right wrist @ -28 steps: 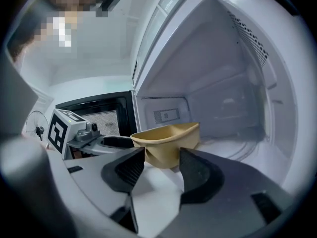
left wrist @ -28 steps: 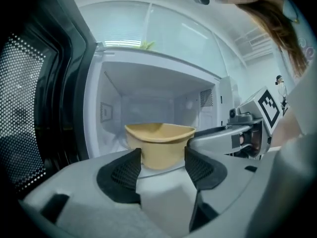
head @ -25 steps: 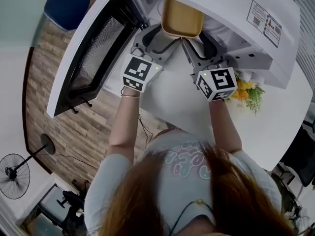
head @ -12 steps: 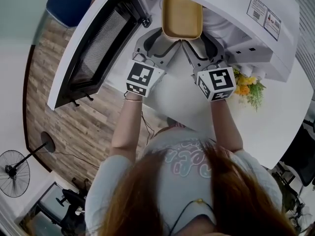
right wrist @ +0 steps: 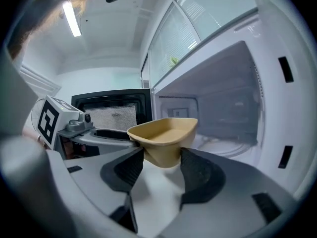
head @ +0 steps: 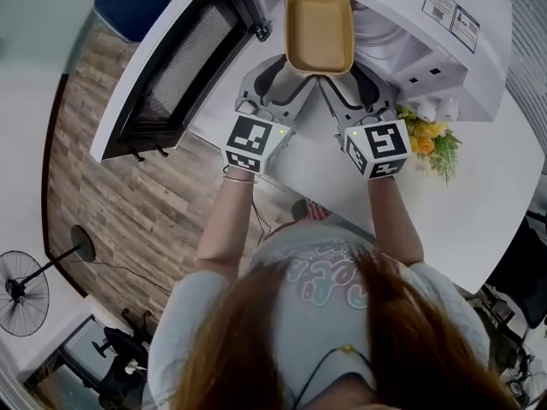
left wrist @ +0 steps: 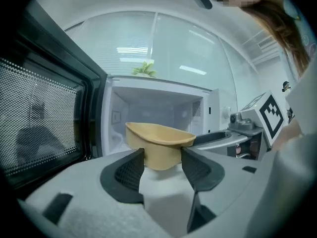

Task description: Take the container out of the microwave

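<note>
- Left gripper [left wrist: 162,157], jaws just closing, clamps the tan container [head: 319,28] at its near end.
- Right gripper [right wrist: 162,157] clamps that same end beside it.
- Container hangs at the open microwave's [head: 410,32] mouth.

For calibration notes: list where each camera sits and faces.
Head view: on the person's head, looking down at the microwave; hair, forearms, left gripper, right gripper show.
Left gripper view: on the left gripper, facing the cavity; jaws, just closing, grip the tan container.
Right gripper view: on the right gripper, same aim and grip; all share the container.
</note>
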`<state>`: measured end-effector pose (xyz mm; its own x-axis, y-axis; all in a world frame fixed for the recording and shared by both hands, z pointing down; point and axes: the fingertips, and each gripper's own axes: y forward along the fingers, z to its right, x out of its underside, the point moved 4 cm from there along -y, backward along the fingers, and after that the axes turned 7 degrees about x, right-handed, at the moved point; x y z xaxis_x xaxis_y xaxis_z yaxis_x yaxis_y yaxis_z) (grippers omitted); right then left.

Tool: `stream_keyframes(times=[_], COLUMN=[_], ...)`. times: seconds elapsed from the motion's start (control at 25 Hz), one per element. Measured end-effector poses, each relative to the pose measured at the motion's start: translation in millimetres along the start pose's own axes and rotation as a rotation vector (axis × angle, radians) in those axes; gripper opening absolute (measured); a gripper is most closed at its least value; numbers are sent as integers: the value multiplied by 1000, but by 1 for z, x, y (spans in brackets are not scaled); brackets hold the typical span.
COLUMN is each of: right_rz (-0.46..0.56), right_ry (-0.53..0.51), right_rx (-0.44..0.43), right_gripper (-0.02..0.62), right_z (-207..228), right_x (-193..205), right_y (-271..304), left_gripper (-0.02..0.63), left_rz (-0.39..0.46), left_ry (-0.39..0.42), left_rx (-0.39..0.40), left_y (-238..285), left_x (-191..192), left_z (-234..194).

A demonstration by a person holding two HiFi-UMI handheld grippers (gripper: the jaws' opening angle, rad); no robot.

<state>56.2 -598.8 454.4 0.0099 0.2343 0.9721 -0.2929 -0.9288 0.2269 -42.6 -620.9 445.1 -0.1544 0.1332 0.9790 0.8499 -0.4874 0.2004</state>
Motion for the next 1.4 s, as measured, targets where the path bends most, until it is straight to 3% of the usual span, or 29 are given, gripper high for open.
stream_keyframes(times=[0.44, 0.68, 1.4], right_rz=[34, 63, 158], right_ry=[-2, -8, -53], right_rx=[-13, -31, -45], right_gripper=[218, 218, 215], right_z=[-28, -47, -100], right_x=[-11, -18, -34], right_y=[-45, -75, -147], left_gripper=[232, 232, 222], left_rz=[38, 12, 96], left_ry=[5, 32, 52], left_rx=[-35, -46, -108], left_y=[-41, -67, -139], left_x=[-12, -14, -36], left_z=[36, 61, 117])
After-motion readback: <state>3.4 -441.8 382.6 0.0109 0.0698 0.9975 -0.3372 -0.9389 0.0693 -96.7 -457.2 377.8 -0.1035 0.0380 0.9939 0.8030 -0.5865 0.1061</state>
